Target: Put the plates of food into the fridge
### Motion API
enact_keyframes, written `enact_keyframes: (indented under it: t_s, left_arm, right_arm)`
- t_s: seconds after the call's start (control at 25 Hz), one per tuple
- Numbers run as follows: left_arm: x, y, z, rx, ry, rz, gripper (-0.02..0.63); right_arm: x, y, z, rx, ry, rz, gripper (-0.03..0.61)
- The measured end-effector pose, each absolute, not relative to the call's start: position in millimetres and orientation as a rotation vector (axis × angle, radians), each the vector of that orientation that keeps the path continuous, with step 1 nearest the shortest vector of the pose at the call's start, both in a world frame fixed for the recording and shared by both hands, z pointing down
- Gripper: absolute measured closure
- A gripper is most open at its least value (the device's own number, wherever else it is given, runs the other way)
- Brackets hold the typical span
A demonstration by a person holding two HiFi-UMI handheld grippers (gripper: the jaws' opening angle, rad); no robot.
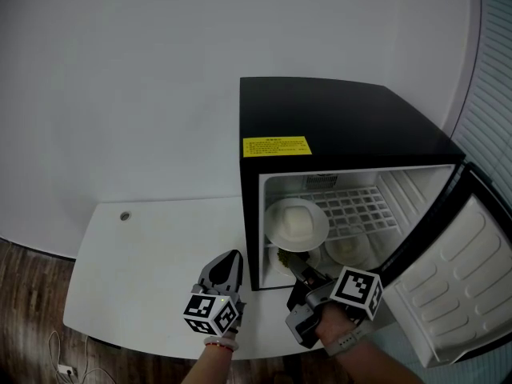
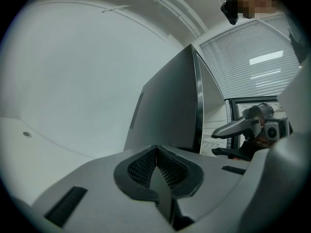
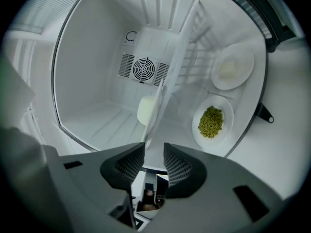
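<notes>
1. Your right gripper [image 1: 294,267] is nearest you. Its tips are just inside the lower mouth of the black mini fridge [image 1: 336,118], and its grey jaws stand apart with nothing between them.
2. The white table [image 1: 152,270] carries the fridge, and no plate shows on the part of it in view. Your left gripper [image 1: 233,256] hangs over it just outside the fridge's left wall, jaws pressed together on nothing.
3. The fridge stands open, its white-lined door [image 1: 472,270] swung out to your right.
4. Inside, a round white plate of white food [image 1: 296,224] sits on the wire shelf [image 1: 360,206].
5. Below it, at the left of the fridge floor, lies a white plate of green food [image 3: 212,121].
6. A third round white dish [image 1: 350,250] rests at the right of the floor. Its contents are too pale to tell.
7. Progress, as a judgement: with three dishes inside, neither gripper carrying anything and no plate waiting outside, the loading looks done or nearly so. What seems left is to draw your right gripper clear of the opening.
8. Relative to your open right jaws, the plate of green food is the closest dish. It sits just ahead and off to one side, apart from both pads. The plate of white food is farther off, on the same side in the right gripper view.
</notes>
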State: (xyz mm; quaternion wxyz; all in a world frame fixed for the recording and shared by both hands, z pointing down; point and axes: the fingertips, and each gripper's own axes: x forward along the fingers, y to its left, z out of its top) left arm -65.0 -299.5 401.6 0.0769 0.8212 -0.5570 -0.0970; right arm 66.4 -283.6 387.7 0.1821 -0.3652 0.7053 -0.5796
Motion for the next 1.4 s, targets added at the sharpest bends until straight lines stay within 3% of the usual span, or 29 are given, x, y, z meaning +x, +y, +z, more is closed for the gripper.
enact_keyframes:
  t_s: [0.2,0.36,0.92,1.4]
  left_arm:
    - [-67,-290,401,2.471,-1.665,-0.283,0.606]
    - [-67,-278,401,2.481,-1.658,-0.277,0.606]
    - [-44,-212,402,2.546,-1.570,-0.219,0.606]
    - [-37,-147,375,2.541,-1.610,-0.260,0.606]
  right_arm:
    - [63,-271,396,-1.075,2.102,-1.590,0.457]
    - [57,-256,406,-1.124,2.218,-1.542,0.571]
    - [68,-198,413,-1.354,2.778,-0.917,0.574]
    - [93,-146,366,-1.409,2.922,-0.348,0.574]
